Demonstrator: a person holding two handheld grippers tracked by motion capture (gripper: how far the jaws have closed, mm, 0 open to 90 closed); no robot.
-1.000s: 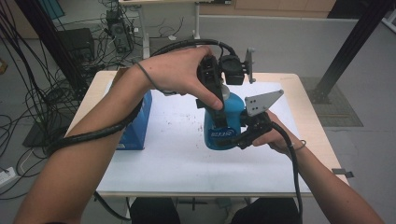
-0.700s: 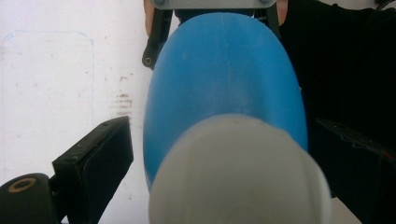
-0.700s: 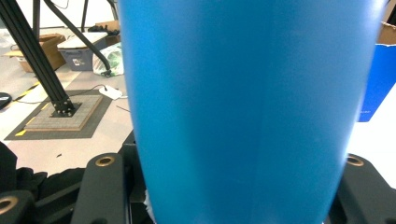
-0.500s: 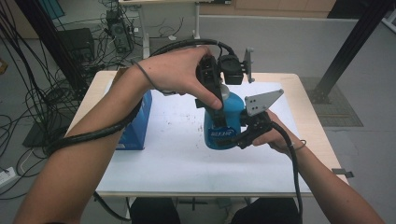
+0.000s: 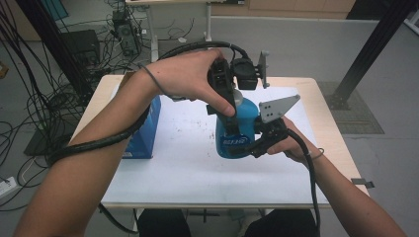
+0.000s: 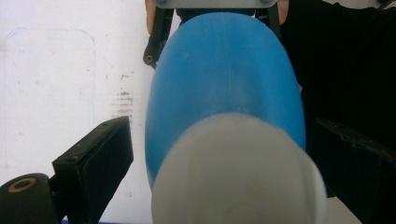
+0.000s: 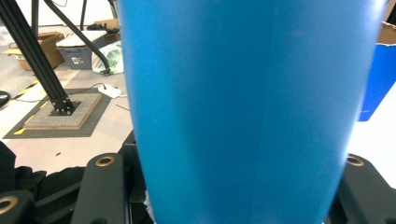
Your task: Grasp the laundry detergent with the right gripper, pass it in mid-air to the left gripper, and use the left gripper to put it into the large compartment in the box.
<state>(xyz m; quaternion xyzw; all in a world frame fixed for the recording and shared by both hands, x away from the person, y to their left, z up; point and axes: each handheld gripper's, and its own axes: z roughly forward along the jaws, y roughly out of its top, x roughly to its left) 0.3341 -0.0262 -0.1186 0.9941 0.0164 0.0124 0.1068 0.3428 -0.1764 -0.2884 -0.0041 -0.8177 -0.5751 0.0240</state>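
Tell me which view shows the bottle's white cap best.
The left gripper view: the white cap sits large, though blurred, between that gripper's spread jaws. In the high view the left hand and gripper cover the cap. The right gripper view shows the blue bottle body.

I look down my left gripper (image 6: pixel 224 163) — black jaws spread either side of a round white plastic cap (image 6: pixel 238 172), not touching it. Blue plastic bottle (image 6: pixel 224 74) beneath; white tabletop (image 6: pixel 60 84), faintly stained.
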